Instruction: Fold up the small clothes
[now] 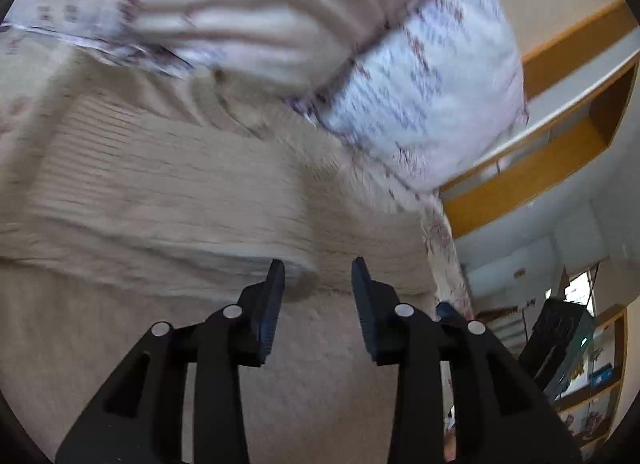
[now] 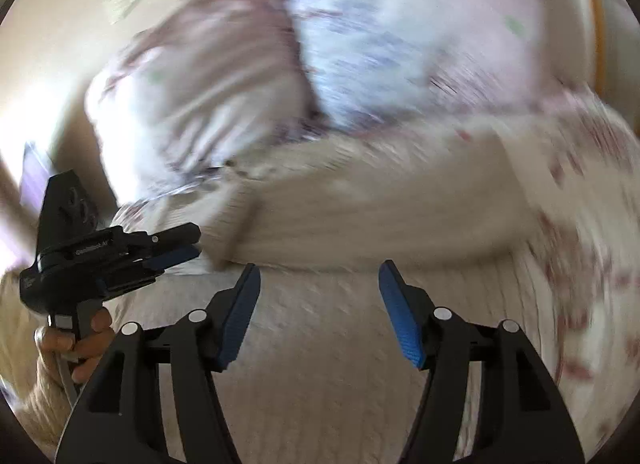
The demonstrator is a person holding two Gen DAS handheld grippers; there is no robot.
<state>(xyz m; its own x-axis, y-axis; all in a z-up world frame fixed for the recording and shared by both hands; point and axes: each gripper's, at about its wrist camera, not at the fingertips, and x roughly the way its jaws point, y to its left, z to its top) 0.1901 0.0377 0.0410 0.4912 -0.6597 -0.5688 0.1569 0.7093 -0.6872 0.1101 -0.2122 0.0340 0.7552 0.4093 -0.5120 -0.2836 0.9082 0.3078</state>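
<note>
A beige ribbed knit garment [image 1: 168, 192] lies spread on the bed, with a folded edge just ahead of my left gripper [image 1: 318, 272]. The left gripper is open and empty, close above the knit. In the right wrist view the same garment [image 2: 360, 216] lies across the middle, blurred, with a sleeve or cuff [image 2: 232, 220] at its left end. My right gripper [image 2: 320, 276] is wide open and empty just above the knit. The left gripper [image 2: 176, 252] also shows there at the left, held by a hand, near the cuff.
Two floral pillows [image 1: 432, 84] [image 2: 192, 104] lie behind the garment on a patterned bedsheet [image 2: 580, 264]. A wooden shelf [image 1: 560, 152] and a bookcase [image 1: 592, 376] stand to the right of the bed.
</note>
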